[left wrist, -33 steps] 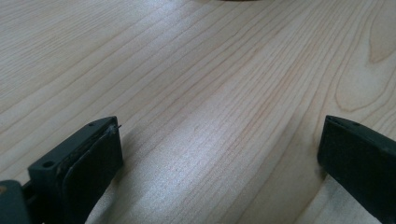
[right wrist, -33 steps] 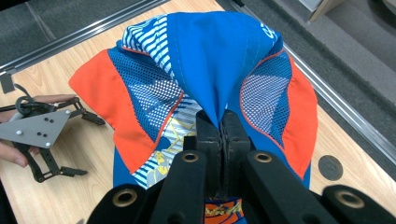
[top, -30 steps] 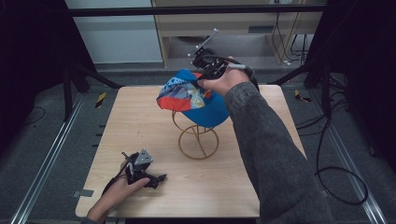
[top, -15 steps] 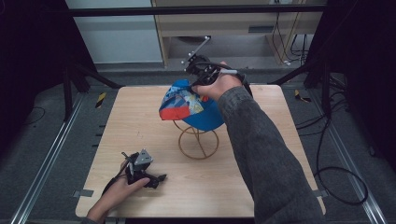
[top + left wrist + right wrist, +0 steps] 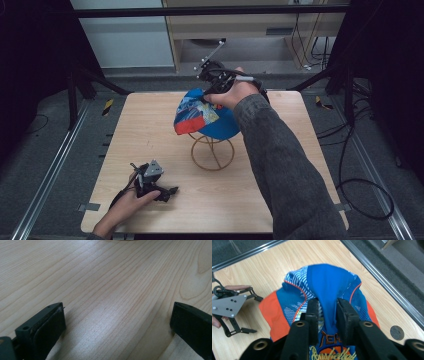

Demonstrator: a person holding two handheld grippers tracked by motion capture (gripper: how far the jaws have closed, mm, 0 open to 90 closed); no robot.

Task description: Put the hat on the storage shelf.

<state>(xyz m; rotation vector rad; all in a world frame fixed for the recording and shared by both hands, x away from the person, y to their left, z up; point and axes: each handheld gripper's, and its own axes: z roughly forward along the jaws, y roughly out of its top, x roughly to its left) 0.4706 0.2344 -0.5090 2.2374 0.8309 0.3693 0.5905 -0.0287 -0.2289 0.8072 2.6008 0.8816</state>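
Right gripper (image 5: 209, 95) sits upper centre of the high frame, at the far edge of the worktop (image 5: 150, 130). In my right gripper view the gripper (image 5: 327, 312) has its fingers (image 5: 312, 312) narrow, pinching a raised fold of blue fabric on the cap (image 5: 329, 287). Fabric fills the gap between the two pads.

Cap (image 5: 205, 117) is blue with orange panels, a white-striped section and stitched lettering low in the right gripper view, partly cut off by the frame edge. In the high view it hangs over the top of a wire stand (image 5: 212, 152), centre of the frame. The stand's ring base rests on the worktop just below the cap. Whether the cap bears fully on the stand or is lifted by the pinch, I cannot tell.

Left gripper (image 5: 167, 192) lies lower left of the high frame, held by the left hand (image 5: 125, 205) close to the near edge of the worktop, well apart from the cap. The left gripper view has its fingers (image 5: 50, 325) spread wide, with bare wood grain between them. The gripper (image 5: 117, 322) points low along the surface.

Right sleeve (image 5: 285, 165) runs from the lower right of the high frame up to the cap.
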